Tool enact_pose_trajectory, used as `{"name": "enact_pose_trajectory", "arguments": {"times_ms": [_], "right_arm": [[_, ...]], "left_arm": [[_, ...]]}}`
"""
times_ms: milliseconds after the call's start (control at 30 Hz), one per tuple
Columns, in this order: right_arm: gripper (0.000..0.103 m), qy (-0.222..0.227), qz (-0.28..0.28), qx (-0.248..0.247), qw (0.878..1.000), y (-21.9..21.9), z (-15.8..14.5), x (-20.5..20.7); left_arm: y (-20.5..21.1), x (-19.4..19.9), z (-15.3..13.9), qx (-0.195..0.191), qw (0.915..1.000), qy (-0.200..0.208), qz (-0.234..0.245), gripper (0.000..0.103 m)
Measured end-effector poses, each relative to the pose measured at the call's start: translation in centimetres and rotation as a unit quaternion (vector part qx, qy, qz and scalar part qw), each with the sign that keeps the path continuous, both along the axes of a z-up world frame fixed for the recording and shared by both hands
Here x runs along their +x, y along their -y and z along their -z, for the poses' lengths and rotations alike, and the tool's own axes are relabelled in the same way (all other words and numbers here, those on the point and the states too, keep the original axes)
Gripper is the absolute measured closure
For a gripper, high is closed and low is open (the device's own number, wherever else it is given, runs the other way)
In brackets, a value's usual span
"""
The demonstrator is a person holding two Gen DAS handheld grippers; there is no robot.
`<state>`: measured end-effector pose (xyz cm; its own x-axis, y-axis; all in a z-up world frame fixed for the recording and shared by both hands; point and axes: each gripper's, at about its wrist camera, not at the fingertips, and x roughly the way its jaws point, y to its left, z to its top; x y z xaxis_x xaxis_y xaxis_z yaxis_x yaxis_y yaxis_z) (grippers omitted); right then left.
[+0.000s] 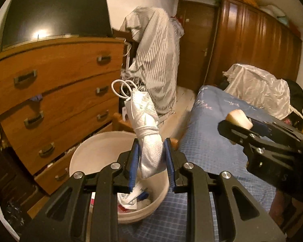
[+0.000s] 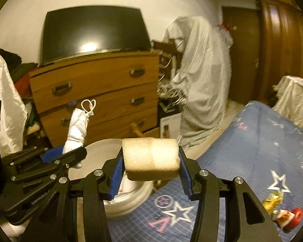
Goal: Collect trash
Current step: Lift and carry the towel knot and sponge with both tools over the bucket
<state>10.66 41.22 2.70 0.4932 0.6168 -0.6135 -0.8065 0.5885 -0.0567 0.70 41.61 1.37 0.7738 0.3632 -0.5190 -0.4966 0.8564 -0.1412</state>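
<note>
My left gripper (image 1: 151,161) is shut on a rolled white face mask (image 1: 146,121) with its ear loops at the top, held upright over a white bucket (image 1: 84,153) that has paper scraps in its bottom. The mask (image 2: 76,129) and left gripper (image 2: 70,153) also show in the right wrist view. My right gripper (image 2: 151,165) is shut on a pale yellow sponge (image 2: 151,157) near the bucket's rim (image 2: 103,143). In the left wrist view the right gripper (image 1: 240,125) with the sponge (image 1: 238,118) is over the bed, to the right.
A blue bedspread (image 2: 262,145) with star prints carries small wrappers and a red item (image 2: 284,213) at lower right. A wooden dresser (image 1: 56,92) with a TV on top stands behind the bucket. A striped cloth (image 1: 159,60) hangs beside it. A wardrobe (image 1: 252,40) stands at the back right.
</note>
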Motion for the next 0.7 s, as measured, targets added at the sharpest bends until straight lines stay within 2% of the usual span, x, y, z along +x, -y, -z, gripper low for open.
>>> {"name": "enact_pose_trajectory", "arguments": {"times_ms": [200,467,700], "right_arm": [[0.053,-0.063,-0.032,-0.050,0.996,-5.9,3.8,2.6],[0.053,-0.134,-0.052,-0.124,0.982,-12.5,10.1,5.7],[0.053,-0.155,-0.056,-0.159,0.973,-14.5,14.1,6.2]], "left_arm": [[-3.5,0.8,2.8,-0.038,0.9983,-0.043,-0.005,0.080],[-8.8,2.2,6.7,-0.098,0.9902,-0.099,-0.006,0.080],[-10.6,2.6,8.8,-0.112,0.9861,-0.122,-0.012,0.080]]}}
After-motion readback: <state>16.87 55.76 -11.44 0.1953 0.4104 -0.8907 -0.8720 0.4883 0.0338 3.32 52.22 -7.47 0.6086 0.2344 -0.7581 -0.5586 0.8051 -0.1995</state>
